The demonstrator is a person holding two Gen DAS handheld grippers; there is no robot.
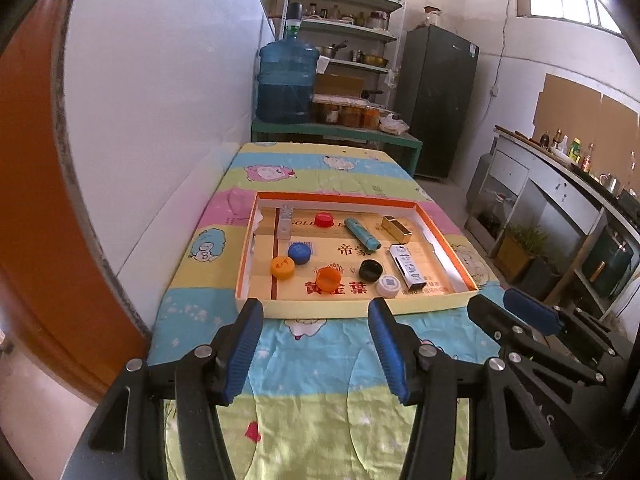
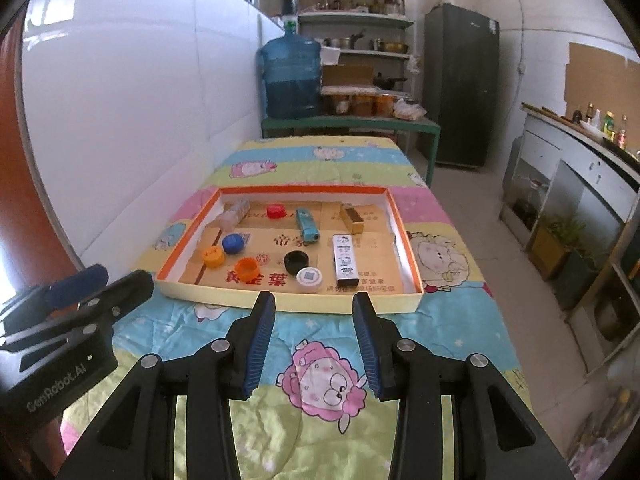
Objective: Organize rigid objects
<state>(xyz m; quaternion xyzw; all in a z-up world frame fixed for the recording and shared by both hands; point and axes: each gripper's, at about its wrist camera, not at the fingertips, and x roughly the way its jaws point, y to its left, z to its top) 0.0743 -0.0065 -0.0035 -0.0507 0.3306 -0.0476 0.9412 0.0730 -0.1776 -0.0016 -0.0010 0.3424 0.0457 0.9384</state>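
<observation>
Both the left claw (image 1: 316, 322) and the right claw (image 2: 314, 316) are held open and empty above the bench (image 1: 320, 360), with the cap-filled tray (image 1: 360, 306) just beyond.

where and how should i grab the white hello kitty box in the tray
Grip the white box across its two long sides, near the middle, coming down from above. It lies flat on the tray floor with its length running toward the far wall, so the narrow width probably suits the jaws. The right gripper, open and empty, sits almost in line with it; the white cap is close on its left.
</observation>
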